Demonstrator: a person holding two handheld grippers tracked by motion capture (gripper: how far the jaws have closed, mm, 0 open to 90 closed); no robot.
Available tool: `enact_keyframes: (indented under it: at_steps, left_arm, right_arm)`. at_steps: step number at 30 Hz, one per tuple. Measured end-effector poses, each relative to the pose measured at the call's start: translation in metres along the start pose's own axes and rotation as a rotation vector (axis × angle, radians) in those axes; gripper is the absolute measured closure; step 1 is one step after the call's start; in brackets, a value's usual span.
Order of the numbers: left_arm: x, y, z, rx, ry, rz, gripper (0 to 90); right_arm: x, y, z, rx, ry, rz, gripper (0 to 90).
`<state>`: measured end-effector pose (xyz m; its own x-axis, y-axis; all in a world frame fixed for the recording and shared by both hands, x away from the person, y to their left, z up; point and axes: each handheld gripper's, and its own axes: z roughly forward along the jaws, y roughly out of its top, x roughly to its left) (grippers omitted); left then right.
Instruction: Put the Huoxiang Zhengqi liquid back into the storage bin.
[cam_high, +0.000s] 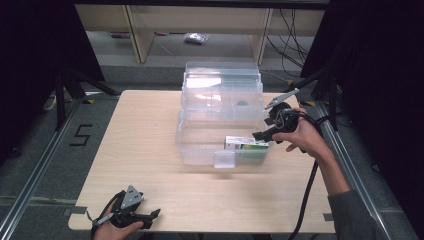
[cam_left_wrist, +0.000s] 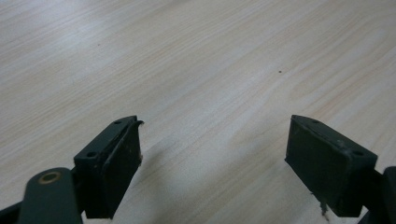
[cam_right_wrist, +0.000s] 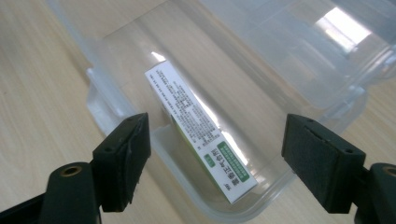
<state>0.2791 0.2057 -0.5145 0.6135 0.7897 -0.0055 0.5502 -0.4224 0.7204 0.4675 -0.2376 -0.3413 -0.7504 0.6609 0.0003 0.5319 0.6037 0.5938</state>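
Green-and-white cardboard box (cam_right_wrist: 201, 135) lay inside clear plastic drawer (cam_high: 200, 150); right tongs (cam_right_wrist: 215, 163) gaped wide beside it, left tongs (cam_left_wrist: 212, 163) wide over wooden surface (cam_high: 150, 125). Best: withdraw straight, avoid drawer wall.

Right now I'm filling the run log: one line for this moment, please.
right tool: open, above box | white-green box: lying in open clear bin | left tool: open, over bare table

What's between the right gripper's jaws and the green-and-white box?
Only the clear drawer's rim and wall. In the right gripper view the right gripper is open just outside it, with the box lying inside against that wall; nothing else intervenes.
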Motion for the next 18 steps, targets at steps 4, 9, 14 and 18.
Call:
enact_keyframes:
  at_steps: [4, 9, 14, 18]
  left_arm:
    - [0.0, 0.0, 0.0, 0.002, -0.003, 0.007, 17.5]
    - [0.001, 0.0, 0.0, 0.002, 0.003, 0.003, 17.5]
    - [-0.001, 0.0, -0.001, -0.002, -0.006, 0.005, 17.5]
    - [0.0, 0.0, 0.0, 0.003, 0.003, 0.005, 17.5]
  right_arm:
    - [-0.004, -0.01, -0.002, -0.082, -0.016, 0.014, 24.7]
    - [0.001, -0.021, -0.003, -0.121, -0.036, 0.033, 24.4]
    - [0.008, -0.031, -0.006, -0.138, -0.034, 0.07, 24.0]
    - [0.016, -0.042, -0.009, -0.163, -0.044, 0.097, 23.7]
